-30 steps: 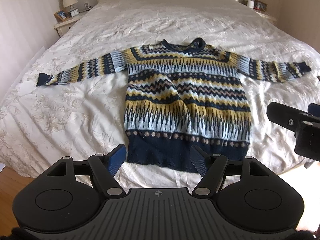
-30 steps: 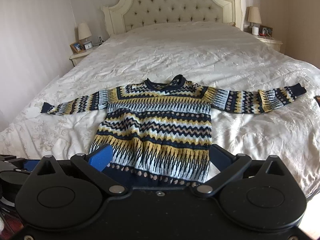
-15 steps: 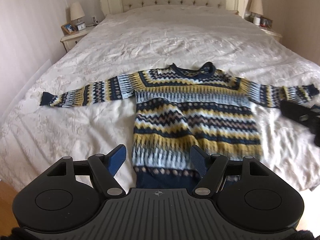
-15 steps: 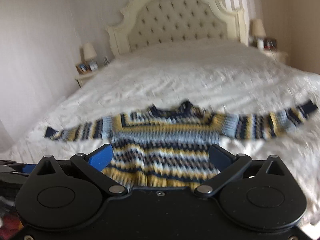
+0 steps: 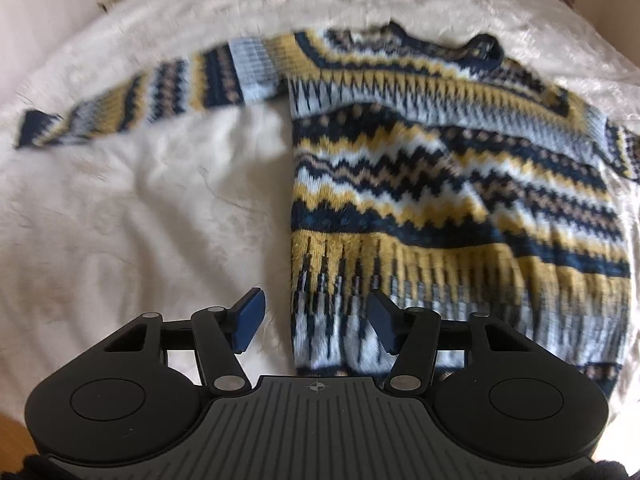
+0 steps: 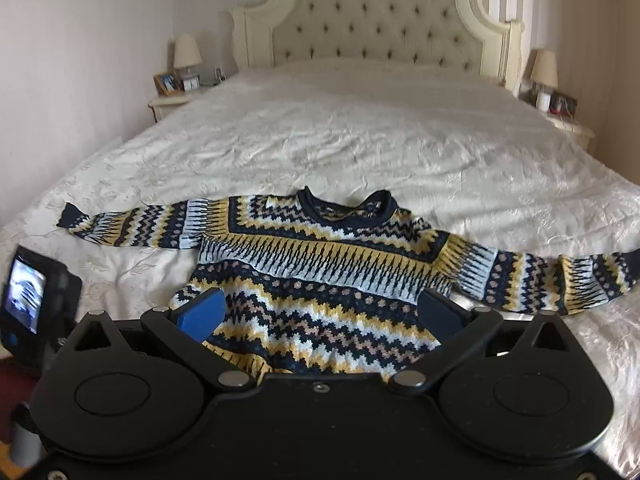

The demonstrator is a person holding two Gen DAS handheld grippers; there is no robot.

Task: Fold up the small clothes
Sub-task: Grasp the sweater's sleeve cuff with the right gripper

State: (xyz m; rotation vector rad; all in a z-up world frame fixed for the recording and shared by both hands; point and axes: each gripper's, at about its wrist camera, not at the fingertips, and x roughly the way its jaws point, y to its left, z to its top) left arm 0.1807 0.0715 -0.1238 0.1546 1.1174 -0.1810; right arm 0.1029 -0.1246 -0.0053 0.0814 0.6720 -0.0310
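The left gripper is closing over the lower side edge of the sweater, not pinching yet; the right gripper hangs open. The sweater lies flat on the bed. It looks soft and thick; I would grip hem corners.

Bedroom with pale, plain walls. A wide bed fills most of the room, covered by a creased cream bedspread. At its head stands a cream carved headboard with button-tufted upholstery. A bedside table stands at each head corner; the left one carries a shaded lamp and a framed photograph, the right one another lamp. A strip of wooden floor shows beside the bed's near left corner. Soft daylight, no harsh shadows.
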